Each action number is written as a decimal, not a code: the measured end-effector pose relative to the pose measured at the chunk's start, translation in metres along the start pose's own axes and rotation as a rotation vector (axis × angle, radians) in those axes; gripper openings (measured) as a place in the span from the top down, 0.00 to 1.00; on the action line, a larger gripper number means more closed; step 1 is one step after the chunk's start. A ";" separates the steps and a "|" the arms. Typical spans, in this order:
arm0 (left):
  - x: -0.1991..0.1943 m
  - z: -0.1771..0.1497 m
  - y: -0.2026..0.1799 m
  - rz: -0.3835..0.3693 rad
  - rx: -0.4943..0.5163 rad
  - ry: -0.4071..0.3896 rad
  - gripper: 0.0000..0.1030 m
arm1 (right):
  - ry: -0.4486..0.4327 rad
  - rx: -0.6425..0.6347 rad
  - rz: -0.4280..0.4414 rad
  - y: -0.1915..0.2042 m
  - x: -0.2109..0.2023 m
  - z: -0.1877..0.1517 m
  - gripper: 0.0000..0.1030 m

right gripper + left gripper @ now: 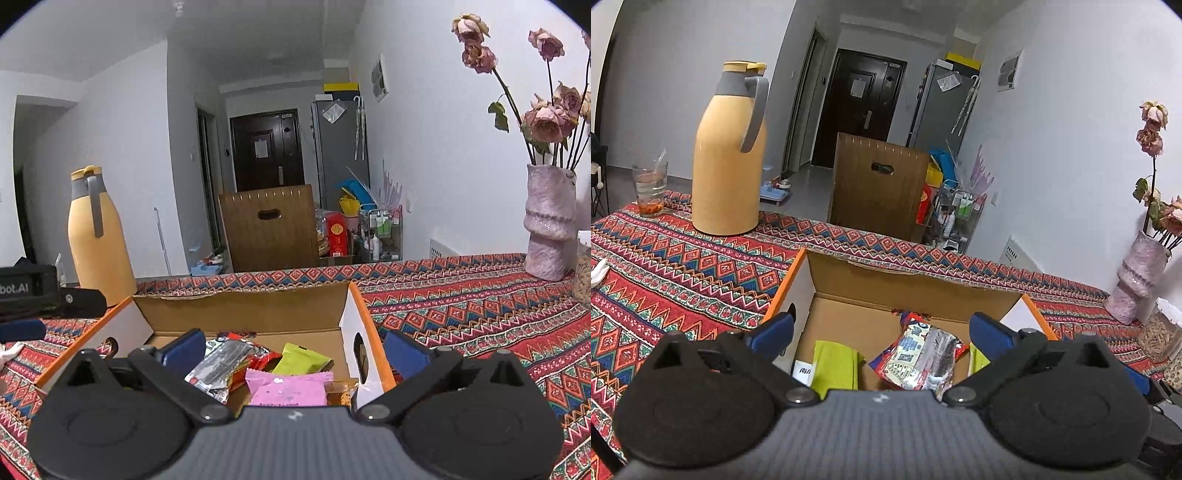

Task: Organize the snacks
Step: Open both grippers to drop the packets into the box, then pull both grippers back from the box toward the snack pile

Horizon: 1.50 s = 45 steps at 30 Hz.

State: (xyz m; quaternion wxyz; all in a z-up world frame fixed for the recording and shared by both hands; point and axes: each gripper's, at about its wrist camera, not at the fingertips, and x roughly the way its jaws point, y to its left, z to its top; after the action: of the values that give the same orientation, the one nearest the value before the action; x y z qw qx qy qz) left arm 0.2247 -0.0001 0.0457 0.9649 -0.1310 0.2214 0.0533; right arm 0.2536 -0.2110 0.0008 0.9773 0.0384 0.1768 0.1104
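Grippers: I have the left gripper [881, 328] and right gripper [293, 349] both spread wide and empty, each hanging over the near rim of the box.
Surface: patterned cloth [683, 258], with the box in the middle.
Box: open cardboard box [243, 310], its long side running across both views, directly ahead and below me.
Silver-red packet: [919, 356] lies just ahead of the left gripper, long axis slanting away to the upper left.
Pink packet: [288, 387] sits squarely between the right gripper's fingers, long side crosswise; I judge the right nearer to it.
Green packets: [836, 363] low left in the box, [301, 358] beyond the pink.
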 end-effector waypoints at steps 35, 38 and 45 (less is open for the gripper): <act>-0.095 -0.025 0.036 0.024 0.036 0.029 0.00 | -0.031 -0.046 -0.022 -0.001 -0.124 -0.021 0.00; -0.098 -0.035 0.042 0.025 0.043 0.048 0.00 | -0.012 -0.043 -0.022 -0.002 -0.130 -0.030 0.00; -0.102 -0.056 0.054 0.020 0.060 0.078 0.00 | 0.040 -0.050 -0.019 -0.003 -0.138 -0.050 0.00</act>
State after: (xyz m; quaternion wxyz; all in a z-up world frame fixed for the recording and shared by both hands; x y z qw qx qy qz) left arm 0.1013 0.0317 0.0297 0.9584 -0.1018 0.2615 0.0512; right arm 0.1100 -0.2438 0.0003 0.9752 0.0101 0.1941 0.1063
